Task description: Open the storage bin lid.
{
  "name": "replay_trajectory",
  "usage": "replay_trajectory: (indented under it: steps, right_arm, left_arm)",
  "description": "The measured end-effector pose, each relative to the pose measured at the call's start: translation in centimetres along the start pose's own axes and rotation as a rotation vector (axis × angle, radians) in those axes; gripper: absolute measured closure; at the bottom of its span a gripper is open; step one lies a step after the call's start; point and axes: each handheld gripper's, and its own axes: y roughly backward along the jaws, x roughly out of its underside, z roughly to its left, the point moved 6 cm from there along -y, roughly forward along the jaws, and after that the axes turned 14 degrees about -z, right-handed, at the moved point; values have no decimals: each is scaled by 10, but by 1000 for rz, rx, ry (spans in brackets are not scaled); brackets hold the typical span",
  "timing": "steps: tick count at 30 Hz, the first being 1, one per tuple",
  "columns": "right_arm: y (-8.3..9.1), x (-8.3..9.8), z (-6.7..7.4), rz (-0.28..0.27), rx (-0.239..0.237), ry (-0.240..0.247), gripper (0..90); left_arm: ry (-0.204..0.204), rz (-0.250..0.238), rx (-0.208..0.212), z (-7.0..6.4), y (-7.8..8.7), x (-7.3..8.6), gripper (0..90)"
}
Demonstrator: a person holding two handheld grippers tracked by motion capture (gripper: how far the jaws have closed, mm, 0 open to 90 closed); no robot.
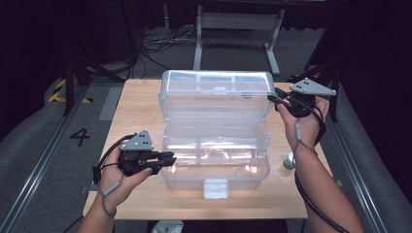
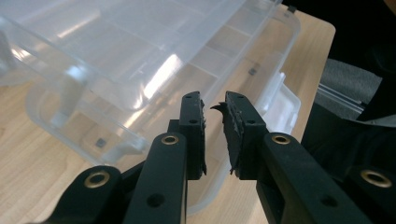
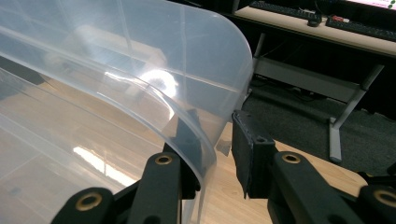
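Observation:
A clear plastic storage box (image 1: 214,167) stands in the middle of the wooden table, and its lid (image 1: 216,92) is raised upright behind it. My left gripper (image 1: 169,158) is at the box's left wall. Its jaws stand narrow across the rim of the box (image 2: 140,93), one inside and one outside, pinching it. My right gripper (image 1: 276,101) is at the lid's right edge. One finger shows through the curved lid (image 3: 140,93) from behind, and the other pad (image 3: 243,149) sits against its outer edge, clamped on the rim.
A small white-and-green bottle (image 1: 289,161) stands on the table (image 1: 136,111) just right of the box, beside my right forearm. The box's white latch (image 1: 216,188) faces the front edge. Cables and a grey frame (image 1: 238,29) lie on the floor beyond the table.

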Motion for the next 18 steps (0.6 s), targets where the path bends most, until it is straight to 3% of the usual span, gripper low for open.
replay_trajectory:
  steps: [12, 18]
  right_arm:
    - [-6, 0, -2, -31, 22, -15, 732]
    - [-7, 0, 0, -65, 66, 26, 752]
  left_arm:
    - [26, 84, 30, 5, -16, 23, 778]
    - [38, 110, 31, 6, -23, 30, 777]
